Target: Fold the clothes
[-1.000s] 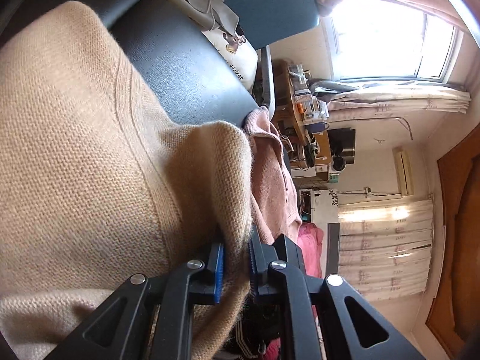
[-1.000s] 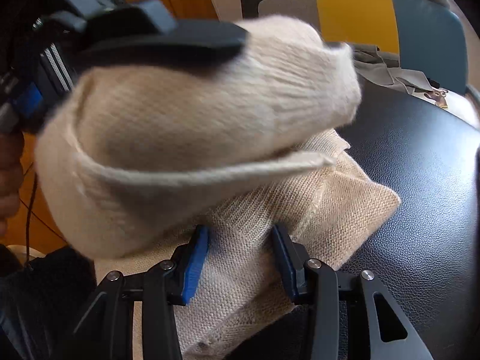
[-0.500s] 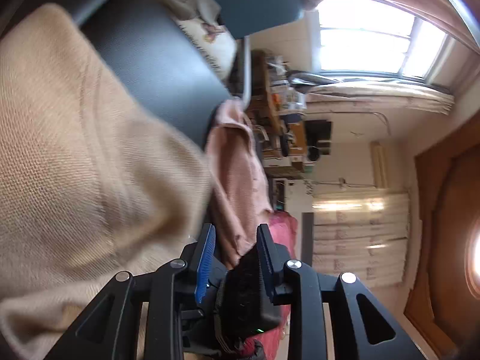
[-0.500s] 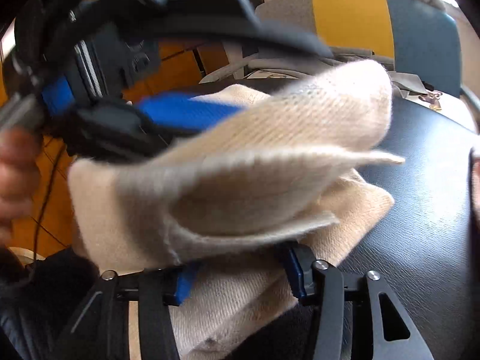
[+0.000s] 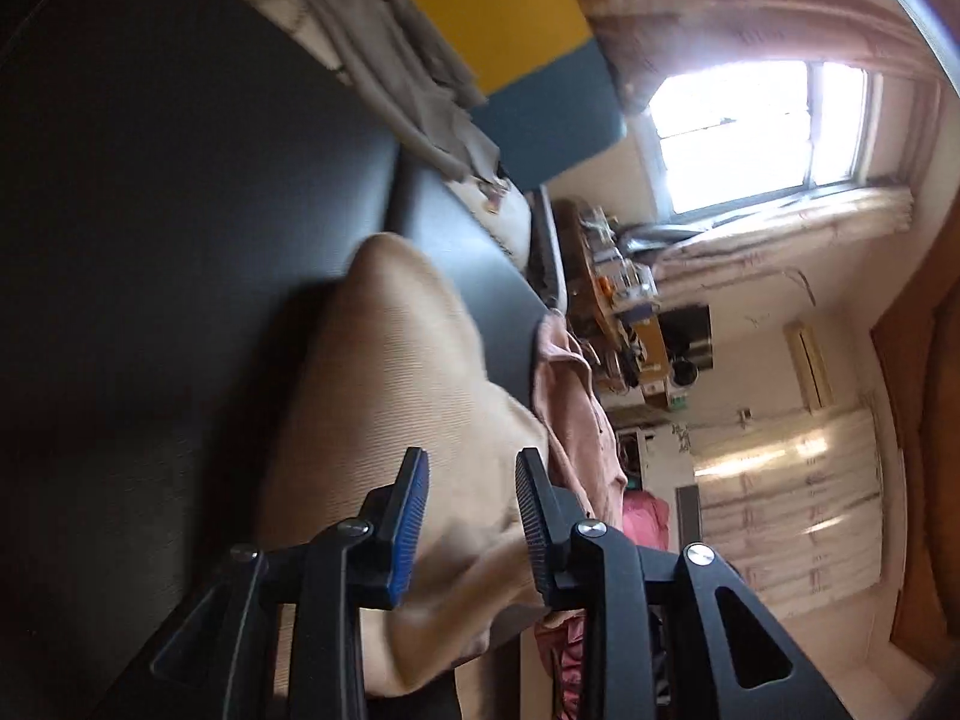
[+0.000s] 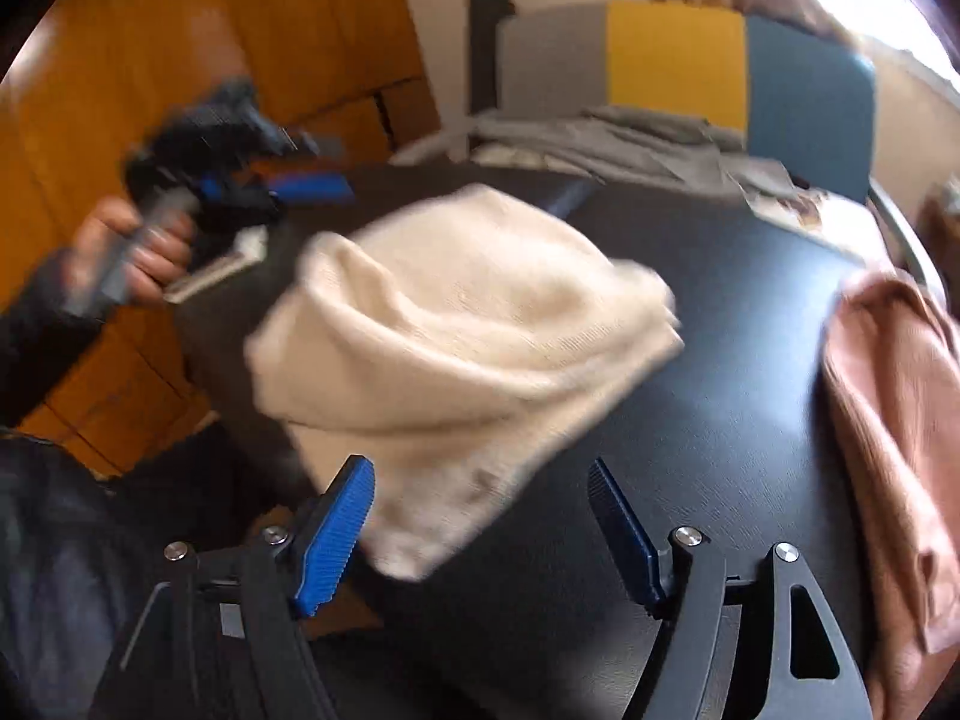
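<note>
A cream knitted sweater (image 6: 468, 312) lies bunched in a folded heap on the black table (image 6: 720, 420). My right gripper (image 6: 480, 516) hovers just in front of it. Its jaws are opening wide, and the sweater's near edge lies between the blue pads (image 6: 336, 540) without touching them. My left gripper (image 6: 324, 183), held in a hand (image 6: 144, 246), is off to the far left, clear of the cloth. In the left wrist view the left gripper (image 5: 471, 504) stands partly open, with the sweater (image 5: 390, 390) seen beyond its fingers and nothing pinched.
A pink garment (image 6: 888, 408) lies crumpled at the table's right edge. Grey clothes (image 6: 600, 138) are piled at the back, in front of a grey, yellow and blue chair back (image 6: 678, 60). A dark sleeve (image 6: 42, 324) is at the left, before wooden doors.
Both grippers have let go of the sweater. The left one has pulled away to the left, the right one has risen and widened. The lifted fold has dropped onto the heap.
</note>
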